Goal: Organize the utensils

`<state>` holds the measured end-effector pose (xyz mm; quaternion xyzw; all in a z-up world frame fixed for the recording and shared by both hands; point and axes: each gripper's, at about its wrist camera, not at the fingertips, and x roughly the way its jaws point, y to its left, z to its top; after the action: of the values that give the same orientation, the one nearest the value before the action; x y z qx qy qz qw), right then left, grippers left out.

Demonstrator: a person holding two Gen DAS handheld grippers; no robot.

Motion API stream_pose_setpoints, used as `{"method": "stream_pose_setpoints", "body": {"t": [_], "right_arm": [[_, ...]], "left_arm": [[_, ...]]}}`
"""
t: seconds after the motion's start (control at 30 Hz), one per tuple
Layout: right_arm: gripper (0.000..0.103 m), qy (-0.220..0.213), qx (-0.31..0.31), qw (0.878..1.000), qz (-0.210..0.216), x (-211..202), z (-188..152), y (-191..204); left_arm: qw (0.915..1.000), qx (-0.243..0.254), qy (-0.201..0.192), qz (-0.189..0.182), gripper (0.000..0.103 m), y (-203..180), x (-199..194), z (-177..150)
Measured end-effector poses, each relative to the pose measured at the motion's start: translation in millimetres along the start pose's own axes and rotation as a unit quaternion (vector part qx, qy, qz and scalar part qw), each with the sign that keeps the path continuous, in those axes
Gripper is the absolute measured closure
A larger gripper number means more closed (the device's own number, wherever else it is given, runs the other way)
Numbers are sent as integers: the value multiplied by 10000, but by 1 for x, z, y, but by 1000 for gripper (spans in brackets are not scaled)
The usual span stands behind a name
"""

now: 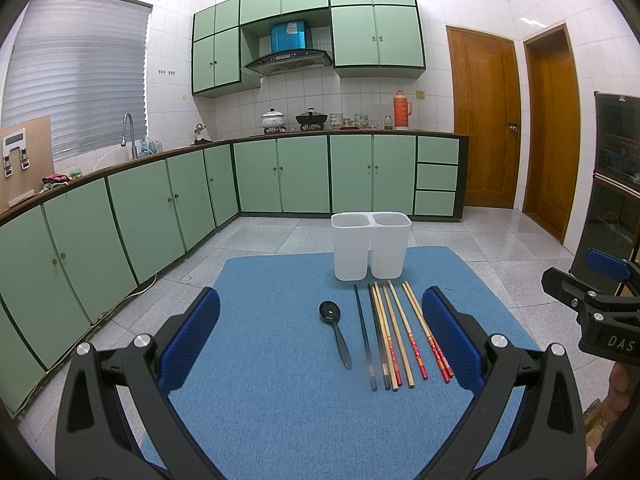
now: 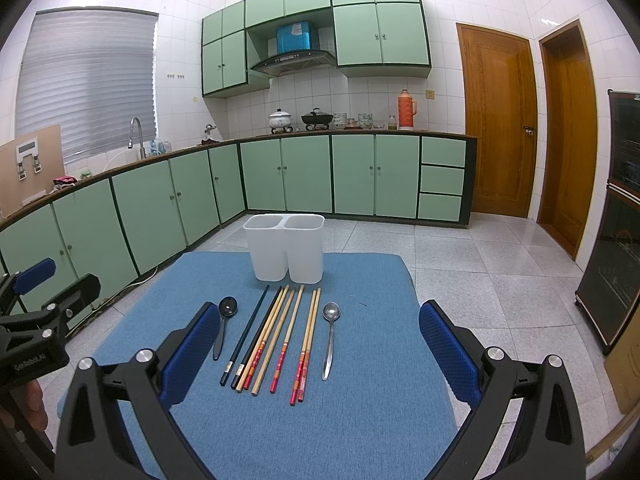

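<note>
A white two-compartment holder (image 1: 370,245) (image 2: 285,247) stands empty at the far end of a blue mat (image 1: 280,360) (image 2: 360,380). In front of it lie a black spoon (image 1: 335,330) (image 2: 224,326), several chopsticks (image 1: 400,332) (image 2: 276,340), black and wooden with red ends, and a metal spoon (image 2: 330,336) at the right. My left gripper (image 1: 320,340) is open above the mat, over the black spoon and chopsticks. My right gripper (image 2: 316,356) is open above the chopsticks and metal spoon. Neither holds anything.
The mat covers a small table over a grey tiled floor. Green kitchen cabinets (image 2: 280,176) run along the left and back. Wooden doors (image 2: 500,120) stand at the right, with a dark cabinet (image 2: 620,220) at the far right.
</note>
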<state>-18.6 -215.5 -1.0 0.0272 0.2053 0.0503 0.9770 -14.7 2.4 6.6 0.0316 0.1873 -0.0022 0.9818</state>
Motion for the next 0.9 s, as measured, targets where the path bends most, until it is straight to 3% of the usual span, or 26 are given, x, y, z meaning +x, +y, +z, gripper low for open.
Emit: {"method": "stream_pose_setpoints", "body": {"t": [0.5,0.67,0.83,0.9], "right_arm": [[6,95,-86,9999,-21,10,5,2],[6,268,-147,9995,-77,34,18,-2],[6,815,-10,9965,170,88,32,-16],[13,1121,18,9934,254,115,35,-21]], "left_arm": [[9999,-14,113,17,5,15,0,8],[9995,27,323,58,5,19,30,19],[9971,75,755,-67,5,26,86,29],[9943,155,1058,-62,5,26,120,28]]}}
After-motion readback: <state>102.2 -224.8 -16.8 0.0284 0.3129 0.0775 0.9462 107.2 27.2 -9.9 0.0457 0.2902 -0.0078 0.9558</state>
